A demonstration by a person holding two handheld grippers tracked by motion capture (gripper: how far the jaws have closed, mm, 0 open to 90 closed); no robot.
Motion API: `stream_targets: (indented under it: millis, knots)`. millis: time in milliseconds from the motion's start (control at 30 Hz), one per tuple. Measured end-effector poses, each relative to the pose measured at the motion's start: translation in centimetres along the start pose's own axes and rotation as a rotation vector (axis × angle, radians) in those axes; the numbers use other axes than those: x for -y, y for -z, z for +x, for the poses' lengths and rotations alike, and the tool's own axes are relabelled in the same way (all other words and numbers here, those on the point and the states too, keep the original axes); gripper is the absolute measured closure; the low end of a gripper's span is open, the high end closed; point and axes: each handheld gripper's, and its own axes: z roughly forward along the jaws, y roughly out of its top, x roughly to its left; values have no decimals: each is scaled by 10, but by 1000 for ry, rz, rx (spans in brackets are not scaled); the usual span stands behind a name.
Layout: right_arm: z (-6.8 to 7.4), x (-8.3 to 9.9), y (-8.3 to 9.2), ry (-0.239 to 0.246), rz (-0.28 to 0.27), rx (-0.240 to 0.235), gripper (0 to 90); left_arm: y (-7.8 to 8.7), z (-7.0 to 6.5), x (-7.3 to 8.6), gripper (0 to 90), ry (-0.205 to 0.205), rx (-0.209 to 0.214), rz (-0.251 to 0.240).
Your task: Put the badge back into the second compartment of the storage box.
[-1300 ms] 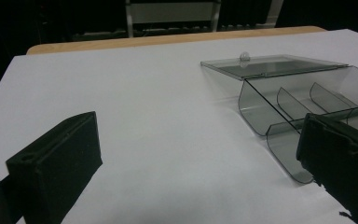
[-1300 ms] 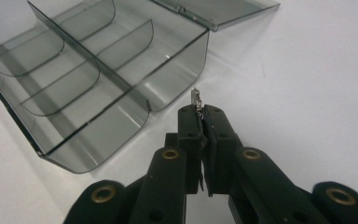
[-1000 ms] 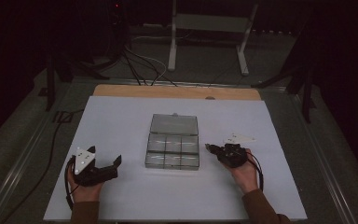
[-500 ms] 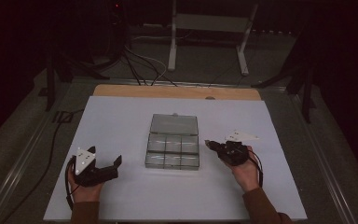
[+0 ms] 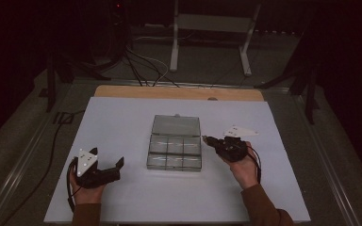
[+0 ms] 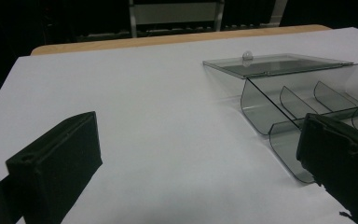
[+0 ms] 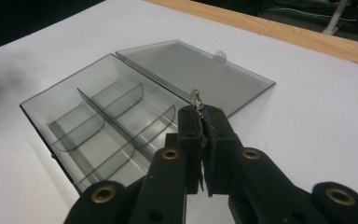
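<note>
A clear plastic compartment box (image 5: 174, 154) lies open at the table's middle, its lid (image 5: 176, 125) laid flat behind it; the compartments (image 7: 98, 121) look empty. My right gripper (image 5: 207, 140) hovers just right of the box, pointing at it. In the right gripper view the right gripper (image 7: 201, 112) is shut on a small metal piece (image 7: 196, 97) that sticks out past the tips. My left gripper (image 5: 118, 168) rests on the table at the front left, open. In the left gripper view nothing is between the left gripper's (image 6: 198, 126) jaws, and the box (image 6: 279, 98) stands to the right.
The white table top (image 5: 122, 117) has a wooden strip (image 5: 179, 92) along its far edge. A metal stand (image 5: 212, 28) and cables (image 5: 141, 66) lie on the dark floor beyond. A cable (image 5: 52, 155) trails off the left edge.
My right gripper has risen a little beside the box with the small metal piece still in it. The left gripper has stayed still.
</note>
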Motion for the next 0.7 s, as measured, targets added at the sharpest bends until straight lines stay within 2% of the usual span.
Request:
stream_targets:
  millis: [700]
  knots:
    - [10,-17,-19,8,5,-26,866,-1,0,0,15,1,3,1]
